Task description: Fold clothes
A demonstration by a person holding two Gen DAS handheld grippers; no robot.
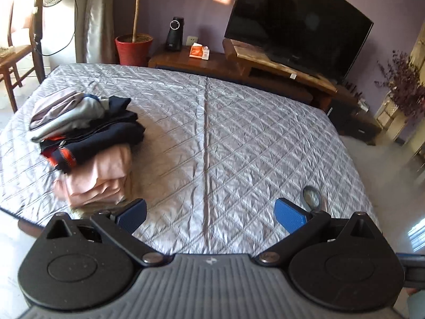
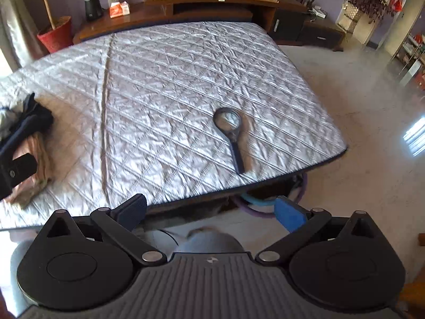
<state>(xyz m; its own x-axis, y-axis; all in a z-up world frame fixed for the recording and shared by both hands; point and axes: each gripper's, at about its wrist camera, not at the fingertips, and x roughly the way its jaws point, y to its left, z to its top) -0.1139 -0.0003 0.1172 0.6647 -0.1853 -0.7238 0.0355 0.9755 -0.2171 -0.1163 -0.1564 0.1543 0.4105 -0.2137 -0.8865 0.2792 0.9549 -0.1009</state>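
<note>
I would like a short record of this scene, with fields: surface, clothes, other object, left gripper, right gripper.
surface: quilted silver cover on a bed
clothes: pile of clothes on the left part of the cover; pink pieces at the bottom, dark navy and grey above
other object: magnifying glass lying flat near the right edge
left gripper: left gripper open, holding nothing, above the cover
right gripper: right gripper open, holding nothing, over the near edge

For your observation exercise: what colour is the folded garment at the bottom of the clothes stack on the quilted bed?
Pale pink folded garment, clearest in the left wrist view.
</note>
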